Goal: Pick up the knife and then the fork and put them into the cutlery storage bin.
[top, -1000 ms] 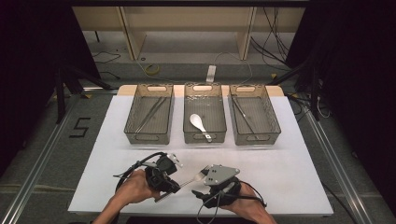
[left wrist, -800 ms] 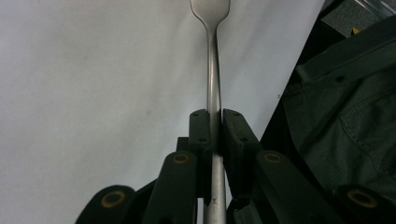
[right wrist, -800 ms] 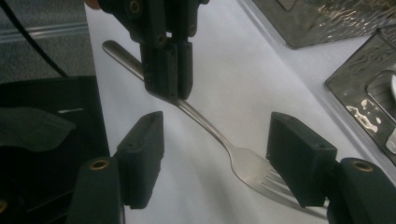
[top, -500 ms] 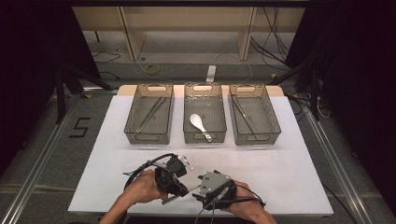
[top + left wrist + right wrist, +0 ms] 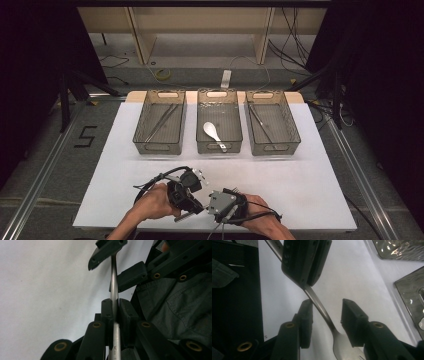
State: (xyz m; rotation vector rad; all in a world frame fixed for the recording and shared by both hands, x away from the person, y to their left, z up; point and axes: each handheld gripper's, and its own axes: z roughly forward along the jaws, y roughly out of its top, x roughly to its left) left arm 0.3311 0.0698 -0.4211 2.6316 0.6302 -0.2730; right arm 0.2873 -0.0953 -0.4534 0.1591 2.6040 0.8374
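The left hand-held gripper pinches a metal fork by its handle; its long axis runs between the right hand-held gripper's closing, not yet touching jaws.

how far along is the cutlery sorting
Partly done: a white spoon lies in the middle bin, with utensils in both side bins. In hand: the left gripper clamps a fork; the right gripper has just been closing around its neck. Binning it remains.
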